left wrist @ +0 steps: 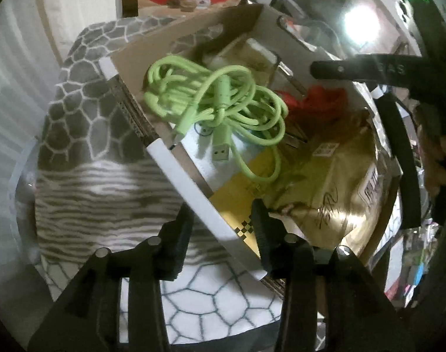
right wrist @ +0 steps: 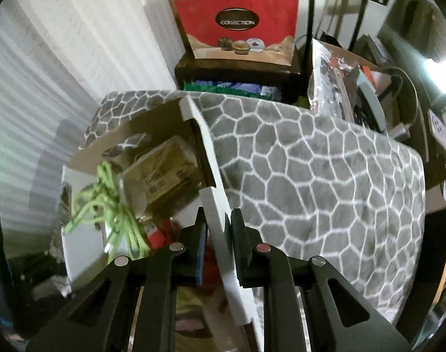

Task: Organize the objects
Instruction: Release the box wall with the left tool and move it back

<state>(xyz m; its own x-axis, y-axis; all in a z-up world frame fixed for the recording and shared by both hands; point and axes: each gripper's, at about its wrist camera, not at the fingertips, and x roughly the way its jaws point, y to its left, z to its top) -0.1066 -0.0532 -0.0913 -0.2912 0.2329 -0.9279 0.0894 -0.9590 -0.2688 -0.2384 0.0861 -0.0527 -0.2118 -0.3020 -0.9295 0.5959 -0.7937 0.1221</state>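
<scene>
Both grippers were clamped on the cardboard box (left wrist: 193, 29) — the left gripper (left wrist: 220, 234) pinching the white-edged wall on its side, the right gripper (right wrist: 220, 234) pinching the opposite wall. The box sat on the patterned grey blanket (right wrist: 325, 176), its long axis running away from both tools. Inside lay a green cable (left wrist: 217, 99), a red cable (left wrist: 319, 99) and a gold packet (left wrist: 325, 182). Neither arm looked nearer — probably a 2-handed lift.
</scene>
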